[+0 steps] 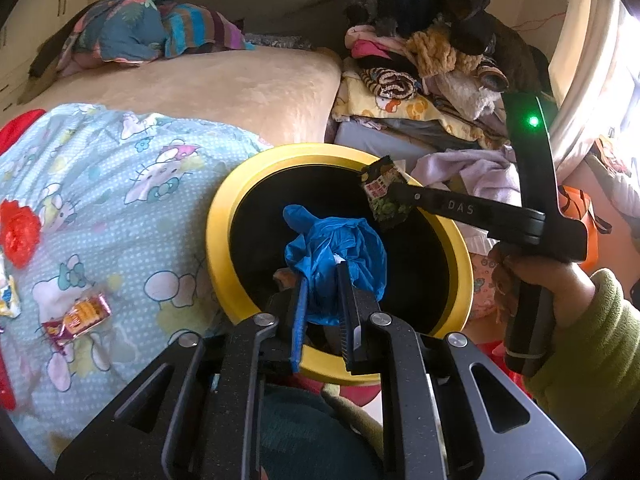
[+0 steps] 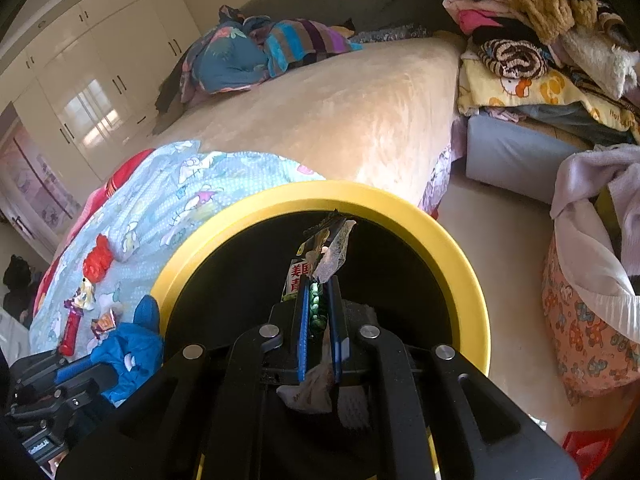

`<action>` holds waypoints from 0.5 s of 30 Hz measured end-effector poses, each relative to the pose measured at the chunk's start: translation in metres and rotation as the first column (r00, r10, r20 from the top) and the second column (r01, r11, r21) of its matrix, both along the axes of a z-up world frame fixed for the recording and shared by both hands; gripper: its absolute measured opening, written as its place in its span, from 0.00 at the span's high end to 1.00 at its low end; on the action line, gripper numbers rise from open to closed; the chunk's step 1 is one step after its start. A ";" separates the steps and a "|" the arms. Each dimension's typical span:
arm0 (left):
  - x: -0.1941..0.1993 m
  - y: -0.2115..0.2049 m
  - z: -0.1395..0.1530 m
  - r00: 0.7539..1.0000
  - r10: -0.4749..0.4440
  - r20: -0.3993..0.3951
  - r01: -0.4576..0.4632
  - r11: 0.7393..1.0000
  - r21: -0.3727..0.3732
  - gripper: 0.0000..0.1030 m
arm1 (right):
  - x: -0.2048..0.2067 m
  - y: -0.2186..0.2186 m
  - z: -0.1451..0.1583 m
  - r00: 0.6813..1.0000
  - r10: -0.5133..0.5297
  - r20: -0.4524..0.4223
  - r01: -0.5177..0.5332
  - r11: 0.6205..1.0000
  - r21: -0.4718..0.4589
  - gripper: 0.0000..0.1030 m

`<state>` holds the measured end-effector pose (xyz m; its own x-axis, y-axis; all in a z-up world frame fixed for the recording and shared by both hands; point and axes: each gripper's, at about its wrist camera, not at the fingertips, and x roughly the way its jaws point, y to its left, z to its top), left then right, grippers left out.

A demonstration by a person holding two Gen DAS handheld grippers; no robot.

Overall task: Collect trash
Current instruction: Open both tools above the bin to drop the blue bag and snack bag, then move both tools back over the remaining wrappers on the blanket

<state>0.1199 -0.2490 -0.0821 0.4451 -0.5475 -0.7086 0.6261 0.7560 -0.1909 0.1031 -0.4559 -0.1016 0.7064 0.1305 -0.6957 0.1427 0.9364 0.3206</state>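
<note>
A yellow-rimmed black trash bin (image 1: 216,216) stands beside the bed; it also shows in the right wrist view (image 2: 460,248). My left gripper (image 1: 324,276) is shut on a crumpled blue glove (image 1: 336,240) and holds it over the bin's mouth. The glove also shows in the right wrist view (image 2: 128,348). My right gripper (image 2: 320,292) is shut on a green snack wrapper (image 2: 320,248) over the bin; in the left wrist view the wrapper (image 1: 384,192) hangs above the bin's far rim. Several more wrappers lie on the bedspread: a pink one (image 1: 78,318), a red one (image 1: 18,236).
The bed carries a blue cartoon-print spread (image 1: 120,184) and a beige blanket (image 2: 340,112). A heap of clothes (image 1: 420,60) is stacked at the right. A fabric laundry basket (image 2: 584,320) stands right of the bin. White wardrobes (image 2: 80,80) line the far wall.
</note>
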 end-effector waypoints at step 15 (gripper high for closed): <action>-0.018 0.028 0.032 0.989 0.087 0.117 -0.082 0.996 -0.046 0.10 | -0.007 0.011 0.022 0.996 -0.041 0.079 0.048 0.995 -0.083 0.41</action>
<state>0.1015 -0.2211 -0.0500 0.5708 -0.5316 -0.6258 0.5802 0.8004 -0.1507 0.0964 -0.4449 -0.0795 0.7623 0.0408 -0.6459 0.1627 0.9539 0.2523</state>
